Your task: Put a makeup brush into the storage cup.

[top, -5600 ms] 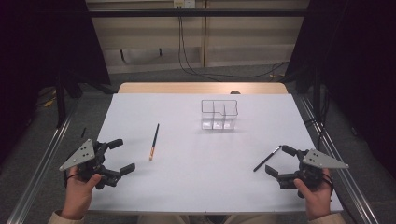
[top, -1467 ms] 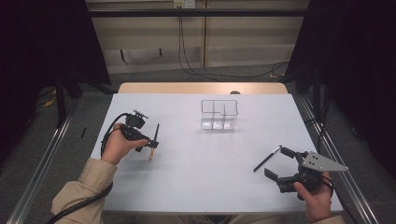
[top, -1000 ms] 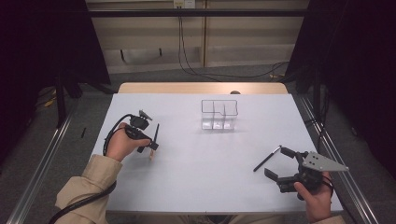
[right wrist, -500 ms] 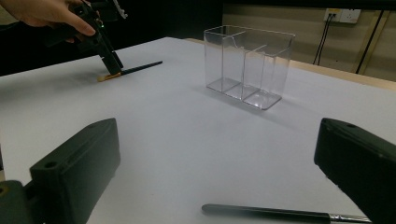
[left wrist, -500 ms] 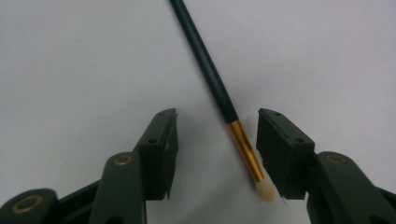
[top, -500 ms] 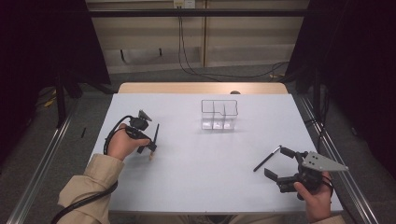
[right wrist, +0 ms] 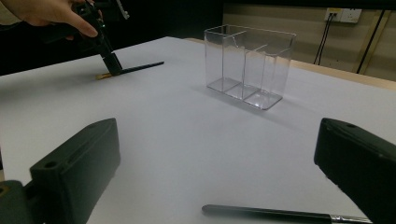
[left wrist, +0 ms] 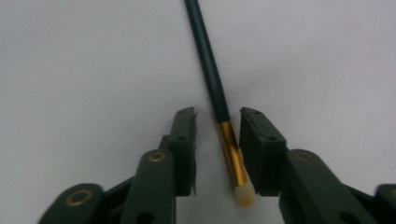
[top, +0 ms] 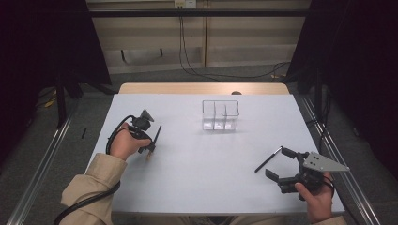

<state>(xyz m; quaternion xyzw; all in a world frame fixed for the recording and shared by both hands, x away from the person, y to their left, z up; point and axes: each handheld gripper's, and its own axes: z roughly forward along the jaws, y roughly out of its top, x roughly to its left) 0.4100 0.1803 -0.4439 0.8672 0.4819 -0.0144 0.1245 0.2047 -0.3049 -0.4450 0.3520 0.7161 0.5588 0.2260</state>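
1. Working on a white table (top: 197,183); the clear three-compartment holder (top: 220,115) stands toward its far side and is empty, so nothing is stowed yet.
2. My right gripper (top: 282,165) rests near the table's right edge, jaws wide apart and holding nothing. A second dark brush (top: 268,159) lies just beside it, untouched.
3. My left gripper (left wrist: 217,140) points down over the first brush (left wrist: 212,79), which lies flat on the table left of the holder.
4. Its jaws have just been closing and now straddle the gold ferrule (left wrist: 232,151). A gap shows at each pad, so no grip yet.
5. Judgement: early stage. Finishing the pinch, lifting, and placing both brushes all remain.
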